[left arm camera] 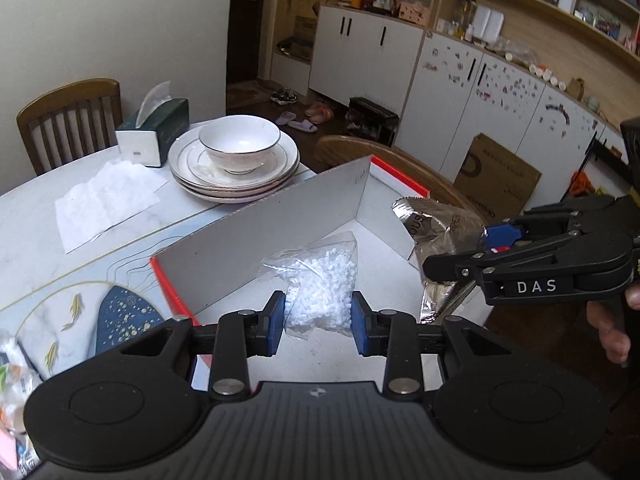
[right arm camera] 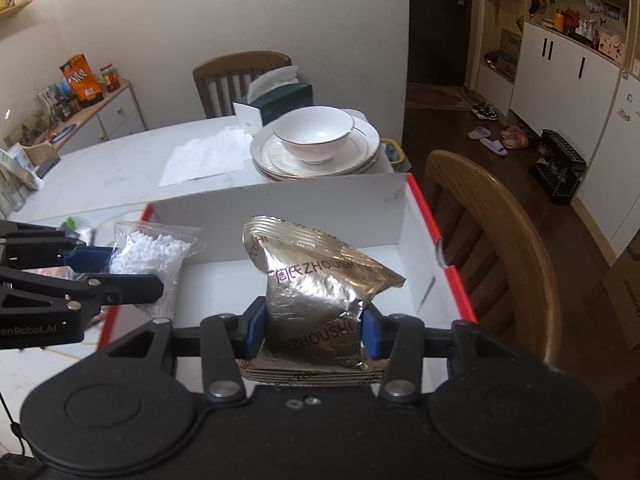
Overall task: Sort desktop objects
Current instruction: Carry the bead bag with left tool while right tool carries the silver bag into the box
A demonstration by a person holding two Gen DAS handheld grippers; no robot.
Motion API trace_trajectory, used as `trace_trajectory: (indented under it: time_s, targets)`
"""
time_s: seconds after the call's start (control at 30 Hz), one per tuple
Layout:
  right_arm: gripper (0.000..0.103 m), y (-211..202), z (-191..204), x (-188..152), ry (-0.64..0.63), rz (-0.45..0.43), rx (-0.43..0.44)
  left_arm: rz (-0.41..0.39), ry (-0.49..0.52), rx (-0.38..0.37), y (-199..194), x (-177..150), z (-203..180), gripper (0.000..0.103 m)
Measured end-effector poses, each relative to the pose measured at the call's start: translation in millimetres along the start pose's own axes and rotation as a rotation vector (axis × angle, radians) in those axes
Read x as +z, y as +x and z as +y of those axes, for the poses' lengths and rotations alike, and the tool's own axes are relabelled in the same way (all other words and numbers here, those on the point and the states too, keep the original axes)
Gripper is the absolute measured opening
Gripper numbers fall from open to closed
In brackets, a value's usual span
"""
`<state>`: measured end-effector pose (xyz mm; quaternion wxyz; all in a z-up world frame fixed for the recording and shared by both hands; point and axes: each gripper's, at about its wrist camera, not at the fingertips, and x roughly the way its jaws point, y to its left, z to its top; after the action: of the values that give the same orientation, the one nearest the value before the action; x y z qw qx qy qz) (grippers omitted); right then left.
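My left gripper (left arm camera: 319, 324) is shut on a clear bag of white beads (left arm camera: 320, 280) and holds it over the grey box with red rims (left arm camera: 280, 216). My right gripper (right arm camera: 313, 330) is shut on a silver foil packet (right arm camera: 316, 284) marked ZHOUSHI and holds it over the same box (right arm camera: 320, 204), on its right side. In the left wrist view the right gripper (left arm camera: 460, 256) and the packet (left arm camera: 432, 228) show at the right. In the right wrist view the left gripper (right arm camera: 120, 272) and the bead bag (right arm camera: 148, 256) show at the left.
Behind the box stand stacked white plates (left arm camera: 236, 176) with a bowl (left arm camera: 239, 142), a tissue box (left arm camera: 154, 130) and a loose tissue (left arm camera: 106, 196). Wooden chairs stand at the far side (left arm camera: 68, 120) and right of the table (right arm camera: 492, 220). Small packets (left arm camera: 16, 380) lie at the table's left.
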<state>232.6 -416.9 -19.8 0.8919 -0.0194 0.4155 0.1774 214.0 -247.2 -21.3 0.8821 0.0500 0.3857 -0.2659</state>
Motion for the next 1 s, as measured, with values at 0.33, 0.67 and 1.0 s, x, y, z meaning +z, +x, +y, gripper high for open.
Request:
trace_trajectory:
  time_s: [0.33, 0.67, 1.0]
  targets:
    - [0.045, 23, -8, -2, -0.075, 0.048, -0.02, 0.074, 0.052, 0.008, 40, 5, -3, 0.033]
    - [0.045, 56, -11, -3, -0.139, 0.146, -0.014, 0.153, 0.11, 0.02, 73, 11, -8, 0.033]
    - [0.045, 85, -3, 1, -0.257, 0.267, -0.007, 0.294, 0.127, 0.032, 104, 9, -6, 0.033]
